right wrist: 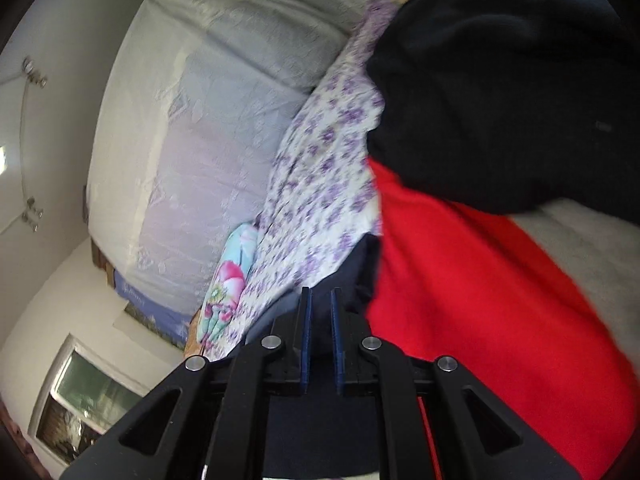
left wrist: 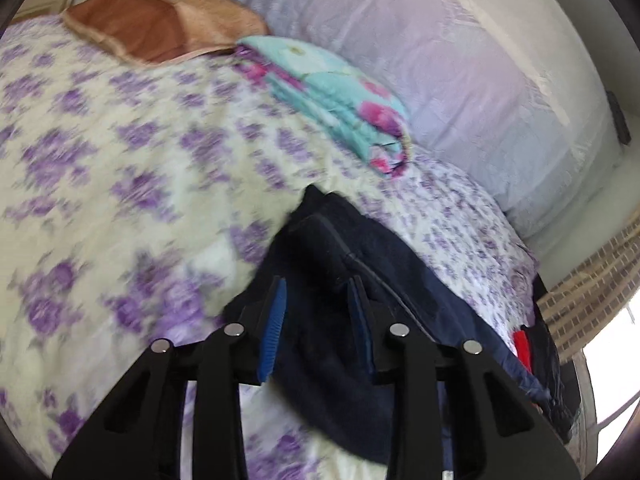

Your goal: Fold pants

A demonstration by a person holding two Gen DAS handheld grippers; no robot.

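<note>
A wide bed covered by a cream sheet printed with purple flowers [left wrist: 120, 168] fills most of the left wrist view, which is smeared by motion. Along its far side lies a long pale lilac-grey quilted bolster [left wrist: 460, 80], seen again in the right wrist view [right wrist: 192, 140] beside the flowered sheet [right wrist: 320, 184]. A bright red fleece cloth [right wrist: 480, 300] takes up the lower right of the right wrist view, with a large black garment [right wrist: 500, 80] bunched above it and touching it. Near the head of the bed rests a tan and rust-brown cushion [left wrist: 160, 24], and just beside it a folded turquoise blanket with pink flowers [left wrist: 340, 96], lying against the bolster.

The dark navy fleece pants [left wrist: 340, 280] are draped over the near right part of the bed, one end gathered up into the left gripper [left wrist: 316, 304]. That gripper is clenched on the fabric, which bulges between its blue pads [left wrist: 274, 320] and hangs below them. The right gripper [right wrist: 320, 320] has its jaws drawn nearly together; dark cloth [right wrist: 360, 276] sits just past them, but whether any is pinched cannot be told from this angle.
</note>
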